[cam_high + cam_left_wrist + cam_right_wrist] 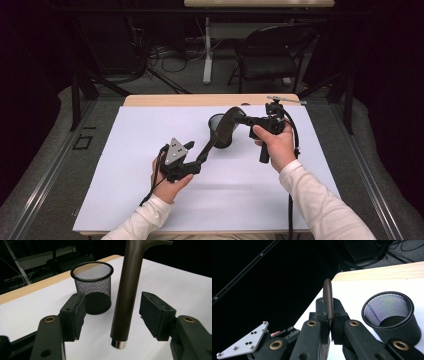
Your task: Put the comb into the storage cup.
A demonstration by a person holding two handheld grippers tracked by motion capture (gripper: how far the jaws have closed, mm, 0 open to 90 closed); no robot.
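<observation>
From above, the two hands sit close over the white table sheet (150, 200), and a long dark-brown tool (216, 137), a shoehorn-like thing with a broad curved end, bridges them in the air: the right gripper (248, 120) has the broad end, the left gripper (192, 157) is down at the handle end. The black mesh cup (220, 131) stands upright on the sheet behind the tool, partly covered by it, so from up here you cannot tell how near the two really are. The left gripper view settles the handle end: the round brown handle (124, 297) runs up between the jaws with its shiny metal cap (118, 343) hanging free above the sheet, and there is daylight on both sides, so the left gripper (111, 312) stands apart and neither pad (80, 312) presses on it. That view also shows the mesh cup (92, 287) empty, just behind the left jaw and clear of the handle. The right gripper view gives the other end edge-on: a thin brown blade (328, 301) pinched between the pads, the right gripper (330, 327) clamped on it. The mesh cup (390, 315) sits off to one side there, its rim whole but its base cut by a jaw arm. The tool's upper end runs out of the left gripper view, and the grey plate (244, 343) of the other gripper is cropped at the corner.
</observation>
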